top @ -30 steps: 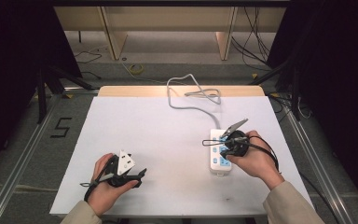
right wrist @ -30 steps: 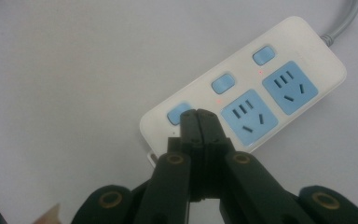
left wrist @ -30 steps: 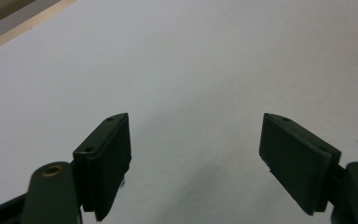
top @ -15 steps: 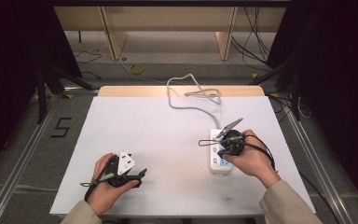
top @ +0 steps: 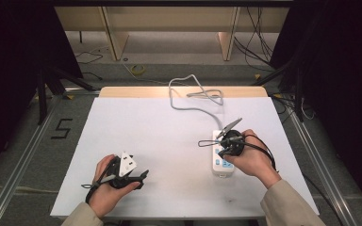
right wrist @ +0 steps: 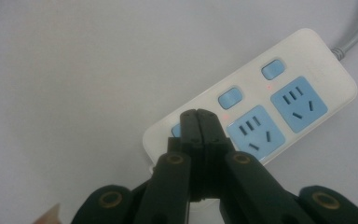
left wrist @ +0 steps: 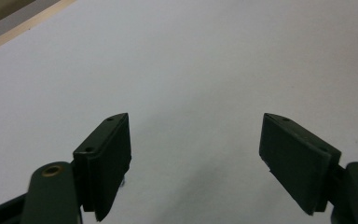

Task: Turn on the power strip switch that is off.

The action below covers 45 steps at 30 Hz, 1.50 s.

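Note:
A white power strip (top: 220,165) with blue sockets lies on the right side of the white table, its grey cable (top: 188,89) looping to the back edge. My right gripper (top: 225,150) hovers over the strip and points down at it. In the right gripper view my right gripper (right wrist: 198,114) is shut with nothing in it. Its tips cover the near end of the power strip (right wrist: 303,60), beside a blue switch (right wrist: 229,98) and a blue socket (right wrist: 256,128). At the front left my left gripper (top: 143,176) rests low, and my left gripper (left wrist: 198,154) is open over bare table.
The white table top (top: 160,136) ends at a wooden strip (top: 122,91) along the back. Metal rails (top: 23,155) run along both sides on the floor. Loose cables (top: 259,42) lie behind the table.
My right gripper has shifted slightly to the left above the power strip. The left hand has kept still.

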{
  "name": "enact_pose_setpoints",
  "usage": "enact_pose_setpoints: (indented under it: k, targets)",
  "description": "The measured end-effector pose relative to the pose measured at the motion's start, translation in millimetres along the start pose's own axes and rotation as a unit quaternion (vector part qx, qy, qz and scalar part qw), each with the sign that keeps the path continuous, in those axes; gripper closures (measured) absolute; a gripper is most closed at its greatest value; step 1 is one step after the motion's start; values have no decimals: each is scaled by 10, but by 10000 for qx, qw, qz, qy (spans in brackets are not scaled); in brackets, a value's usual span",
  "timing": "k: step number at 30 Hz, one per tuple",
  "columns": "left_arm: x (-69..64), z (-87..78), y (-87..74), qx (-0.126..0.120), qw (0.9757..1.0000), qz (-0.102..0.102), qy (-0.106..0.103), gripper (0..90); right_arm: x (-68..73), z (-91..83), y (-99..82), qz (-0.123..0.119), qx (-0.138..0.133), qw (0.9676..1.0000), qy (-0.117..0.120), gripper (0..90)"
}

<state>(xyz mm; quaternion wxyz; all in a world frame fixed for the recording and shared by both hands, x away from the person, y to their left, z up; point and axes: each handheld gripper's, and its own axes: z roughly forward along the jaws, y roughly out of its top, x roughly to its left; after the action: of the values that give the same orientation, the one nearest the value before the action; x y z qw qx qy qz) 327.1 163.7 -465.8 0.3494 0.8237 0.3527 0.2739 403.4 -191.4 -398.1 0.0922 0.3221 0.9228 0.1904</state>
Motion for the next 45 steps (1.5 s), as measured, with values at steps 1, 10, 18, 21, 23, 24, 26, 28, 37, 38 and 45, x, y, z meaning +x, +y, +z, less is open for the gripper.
enact_pose_setpoints:
  k: [1,10,18,21,23,24,26,28,37,38,45]
  targets:
    - [-1,0,0,1,10000,-6,5,251,-2,3,4,-5,7,10000,4,900]
    - [4,-1,0,-6,10000,-24,1,251,4,42,34,-9,74,10000,18,900]
    - [7,0,0,-9,10000,-26,5,252,-13,39,64,-7,74,10000,13,900]
    - [5,2,-1,-18,10000,-32,7,252,-16,41,79,-5,80,10000,1,900]
    - [8,-2,1,-13,10000,-25,9,252,-10,55,87,-18,114,9999,15,900]
    - [9,-3,1,-12,10000,-25,4,251,-1,64,91,-12,141,9999,17,900]
    - [11,-2,-2,-4,10000,-21,1,251,8,85,100,-39,174,9998,20,900]
    - [12,-2,-2,-2,10000,-19,3,251,14,102,107,-48,196,9998,30,900]
    - [17,-5,-2,-12,10000,-15,8,252,24,162,112,-58,285,9996,56,900]
    - [17,-5,-2,-11,10000,-17,7,252,24,169,111,-61,301,9995,68,900]
    - [17,-5,-2,-10,10000,-14,7,252,25,220,106,-54,343,9994,89,900]
